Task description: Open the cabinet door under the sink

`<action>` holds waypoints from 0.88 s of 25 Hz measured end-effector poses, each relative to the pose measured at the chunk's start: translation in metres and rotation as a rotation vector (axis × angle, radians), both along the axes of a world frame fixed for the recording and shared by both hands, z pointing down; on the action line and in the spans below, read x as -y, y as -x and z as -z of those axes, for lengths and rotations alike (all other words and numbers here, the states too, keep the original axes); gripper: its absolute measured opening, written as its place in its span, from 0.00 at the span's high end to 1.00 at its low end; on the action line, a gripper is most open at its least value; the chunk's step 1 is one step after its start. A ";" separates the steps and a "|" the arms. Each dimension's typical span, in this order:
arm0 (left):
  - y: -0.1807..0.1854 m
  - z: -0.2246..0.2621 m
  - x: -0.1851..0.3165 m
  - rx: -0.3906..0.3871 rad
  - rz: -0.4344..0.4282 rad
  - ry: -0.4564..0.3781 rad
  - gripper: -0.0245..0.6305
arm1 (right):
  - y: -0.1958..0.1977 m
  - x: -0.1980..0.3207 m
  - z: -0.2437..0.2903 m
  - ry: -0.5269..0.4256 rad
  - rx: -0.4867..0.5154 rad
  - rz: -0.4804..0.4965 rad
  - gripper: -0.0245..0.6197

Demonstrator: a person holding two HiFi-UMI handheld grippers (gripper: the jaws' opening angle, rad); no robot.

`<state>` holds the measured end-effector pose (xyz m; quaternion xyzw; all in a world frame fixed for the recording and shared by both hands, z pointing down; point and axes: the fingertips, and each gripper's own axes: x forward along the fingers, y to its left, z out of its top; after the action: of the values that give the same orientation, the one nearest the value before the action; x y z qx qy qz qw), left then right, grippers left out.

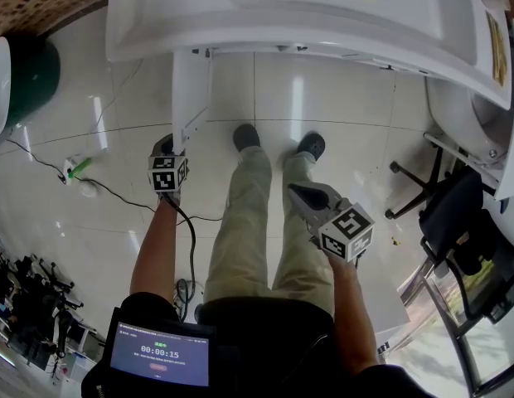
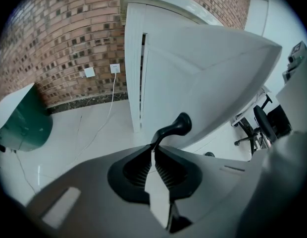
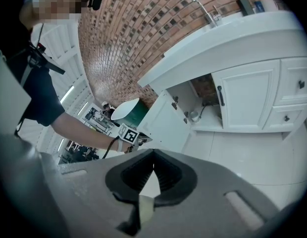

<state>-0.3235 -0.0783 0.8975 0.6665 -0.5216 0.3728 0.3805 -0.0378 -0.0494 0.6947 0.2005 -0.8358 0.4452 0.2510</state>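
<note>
The white cabinet door (image 1: 191, 89) under the sink counter (image 1: 282, 15) stands swung out toward me. My left gripper (image 1: 168, 149) is at the door's outer edge, shut on its black handle (image 2: 176, 125), which sticks out from between the jaws of the left gripper (image 2: 154, 150). In the right gripper view the open door (image 3: 168, 123) shows the cabinet's inside (image 3: 203, 100), with pipework. My right gripper (image 1: 300, 191) hangs back over my right leg, away from the cabinet. The right gripper (image 3: 153, 155) is shut with nothing in it.
A green bin (image 1: 29, 73) stands left of the cabinet. Cables (image 1: 116, 193) run over the tiled floor to a wall socket (image 2: 115, 68). An office chair (image 1: 431, 189) is at the right. A second, closed door (image 3: 252, 98) and drawers (image 3: 297, 86) sit right of the opening.
</note>
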 end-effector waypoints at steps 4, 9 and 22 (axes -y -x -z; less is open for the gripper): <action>-0.008 -0.001 0.002 -0.004 -0.009 -0.016 0.91 | 0.005 0.001 -0.001 -0.006 -0.001 0.007 0.97; -0.007 0.000 0.002 -0.018 0.007 -0.001 0.90 | 0.025 0.005 0.014 -0.029 -0.003 0.036 0.97; -0.009 0.021 -0.024 0.025 -0.009 0.075 0.94 | 0.023 0.027 0.069 -0.118 -0.059 0.054 0.97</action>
<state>-0.3144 -0.0546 0.8761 0.6495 -0.5088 0.4021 0.3970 -0.0611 -0.0763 0.6261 0.2053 -0.8579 0.3821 0.2754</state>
